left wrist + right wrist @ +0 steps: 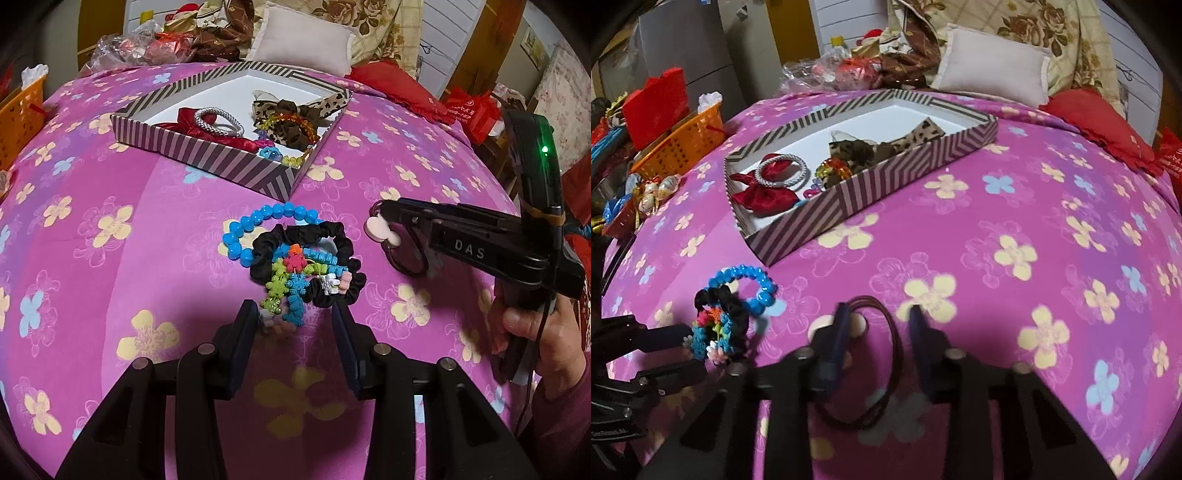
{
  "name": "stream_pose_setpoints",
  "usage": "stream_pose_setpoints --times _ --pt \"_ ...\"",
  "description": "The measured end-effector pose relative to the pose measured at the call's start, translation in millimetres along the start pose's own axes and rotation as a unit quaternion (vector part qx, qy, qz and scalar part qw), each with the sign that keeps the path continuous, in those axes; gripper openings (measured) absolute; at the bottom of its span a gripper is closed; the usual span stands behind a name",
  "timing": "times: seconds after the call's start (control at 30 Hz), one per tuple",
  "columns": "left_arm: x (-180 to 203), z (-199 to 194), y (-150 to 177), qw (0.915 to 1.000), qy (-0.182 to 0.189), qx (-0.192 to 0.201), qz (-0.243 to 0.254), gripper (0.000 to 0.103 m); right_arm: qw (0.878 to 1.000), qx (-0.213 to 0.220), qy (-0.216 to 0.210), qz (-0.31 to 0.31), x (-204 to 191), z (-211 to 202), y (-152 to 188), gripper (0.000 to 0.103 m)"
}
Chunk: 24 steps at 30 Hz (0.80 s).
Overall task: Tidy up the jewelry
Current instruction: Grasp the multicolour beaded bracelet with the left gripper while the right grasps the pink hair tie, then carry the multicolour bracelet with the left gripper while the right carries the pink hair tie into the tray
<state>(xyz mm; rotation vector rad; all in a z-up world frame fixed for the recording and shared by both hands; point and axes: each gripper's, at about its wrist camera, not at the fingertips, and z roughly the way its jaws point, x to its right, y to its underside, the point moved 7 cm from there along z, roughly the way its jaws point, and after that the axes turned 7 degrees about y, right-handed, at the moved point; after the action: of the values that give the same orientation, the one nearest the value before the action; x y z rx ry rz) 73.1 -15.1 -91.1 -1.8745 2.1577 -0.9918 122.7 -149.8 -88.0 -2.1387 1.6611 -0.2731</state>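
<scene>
The striped cardboard tray (207,155) on the pink flowered bedspread (110,258) already holds several pieces. Left on the bedspread: blue bead bracelet (258,229), black scrunchie (317,258), before the left gripper (295,325), jaws apart. The right gripper (877,332) straddles a brown hair loop (886,354); whether it grips, I cannot tell.

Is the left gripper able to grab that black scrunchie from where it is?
Probably yes. The left gripper sits open right before the black scrunchie, though the colourful flower bands lie tangled across it.
</scene>
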Motion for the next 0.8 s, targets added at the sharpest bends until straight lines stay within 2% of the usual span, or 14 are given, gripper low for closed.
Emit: stream_pose_setpoints --times 0.03,0.1,0.2,0.8 --pt "0.5 0.7 0.8 1.0000 0.003 0.000 0.004 0.009 1.000 0.003 0.002 -0.003 -0.6 -0.9 0.0 0.013" --pt "0.1 1.0 1.4 0.9999 0.015 -0.001 0.006 0.006 1.000 0.007 0.000 -0.001 -0.4 -2.1 0.9 0.007" --pt "-1.5 -3.4 1.5 0.9997 0.025 0.005 0.000 0.002 1.000 0.012 -0.004 0.013 1.8 -4.3 4.2 0.004" --pt "19.8 -98.5 -10.2 0.9948 0.066 0.074 0.023 0.002 0.994 0.105 -0.012 0.032 4.0 -99.4 -17.8 0.003"
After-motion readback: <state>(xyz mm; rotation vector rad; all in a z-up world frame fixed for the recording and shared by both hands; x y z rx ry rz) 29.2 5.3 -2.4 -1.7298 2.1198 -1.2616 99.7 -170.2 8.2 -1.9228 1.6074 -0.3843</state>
